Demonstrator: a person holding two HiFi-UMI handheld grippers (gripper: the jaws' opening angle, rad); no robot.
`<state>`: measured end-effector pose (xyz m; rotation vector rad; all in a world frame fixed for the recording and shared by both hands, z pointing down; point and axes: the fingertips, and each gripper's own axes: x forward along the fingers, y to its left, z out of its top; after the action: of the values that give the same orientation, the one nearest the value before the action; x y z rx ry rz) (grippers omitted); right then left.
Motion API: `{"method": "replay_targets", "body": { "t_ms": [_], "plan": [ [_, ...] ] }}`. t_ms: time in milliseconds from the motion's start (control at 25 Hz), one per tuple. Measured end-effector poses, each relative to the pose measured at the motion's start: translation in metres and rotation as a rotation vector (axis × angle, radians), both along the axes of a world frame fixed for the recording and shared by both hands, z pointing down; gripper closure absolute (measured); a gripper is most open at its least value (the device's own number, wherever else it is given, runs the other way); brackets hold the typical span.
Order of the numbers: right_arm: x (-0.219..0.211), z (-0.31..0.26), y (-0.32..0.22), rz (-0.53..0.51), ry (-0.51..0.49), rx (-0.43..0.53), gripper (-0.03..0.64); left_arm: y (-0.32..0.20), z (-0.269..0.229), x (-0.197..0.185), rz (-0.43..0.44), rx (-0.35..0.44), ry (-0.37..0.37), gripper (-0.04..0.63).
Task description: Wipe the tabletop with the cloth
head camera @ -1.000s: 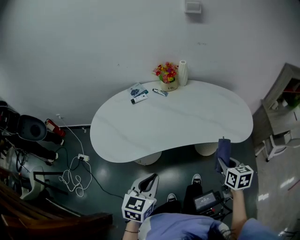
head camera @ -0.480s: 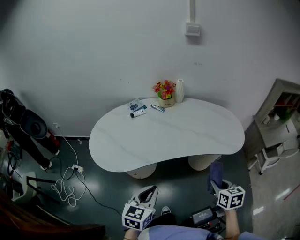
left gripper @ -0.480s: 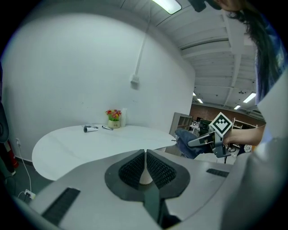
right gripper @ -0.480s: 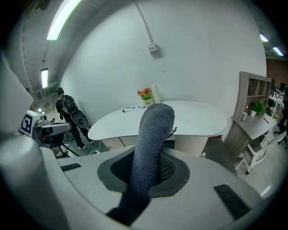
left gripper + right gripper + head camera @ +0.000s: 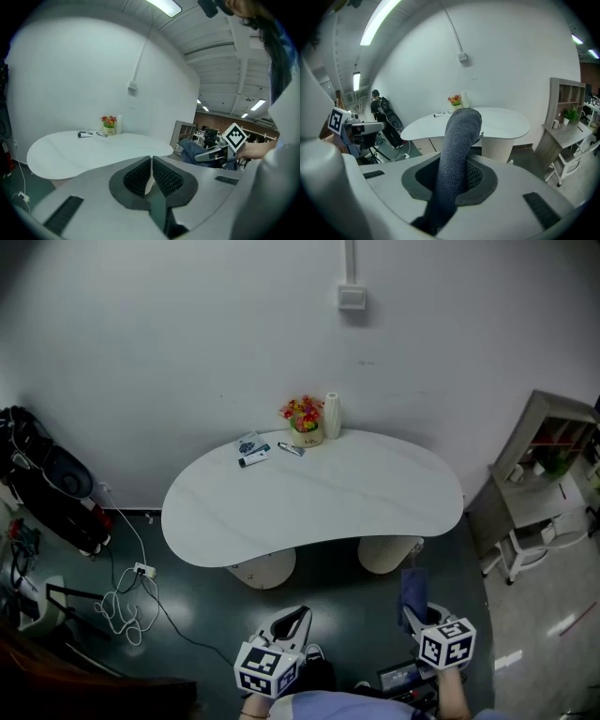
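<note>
The white kidney-shaped table (image 5: pixel 309 498) stands against the wall, some way ahead of both grippers. My right gripper (image 5: pixel 412 613) is shut on a dark blue cloth (image 5: pixel 411 589), which sticks up out of its jaws over the floor, short of the table's near edge. In the right gripper view the cloth (image 5: pixel 457 145) fills the gap between the pads and hides part of the table (image 5: pixel 501 123). My left gripper (image 5: pixel 292 622) hangs at the lower middle, shut with nothing held; its pads (image 5: pixel 140 174) meet in the left gripper view.
At the table's far edge stand a flower pot (image 5: pixel 304 424) and a white roll (image 5: pixel 331 414), with small tubes (image 5: pixel 251 452) lying beside them. A shelf unit (image 5: pixel 539 474) is at the right. Cables (image 5: pixel 127 592) and dark gear (image 5: pixel 47 484) lie at the left.
The head view has pulled back: the table now looks smaller and farther left. Both grippers sit lower in the frame, the right one still shut on the cloth.
</note>
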<state>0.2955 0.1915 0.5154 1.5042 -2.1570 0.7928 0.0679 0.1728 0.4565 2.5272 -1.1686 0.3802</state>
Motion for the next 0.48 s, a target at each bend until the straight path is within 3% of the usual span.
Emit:
{"method": "replay_targets", "body": {
  "t_ms": [480],
  "plan": [
    [0.053,-0.01,0.1,-0.036,-0.023,0.043,0.546,0.11,-0.005,0.073,-0.005,0.009,-0.013,0.577]
  ]
}}
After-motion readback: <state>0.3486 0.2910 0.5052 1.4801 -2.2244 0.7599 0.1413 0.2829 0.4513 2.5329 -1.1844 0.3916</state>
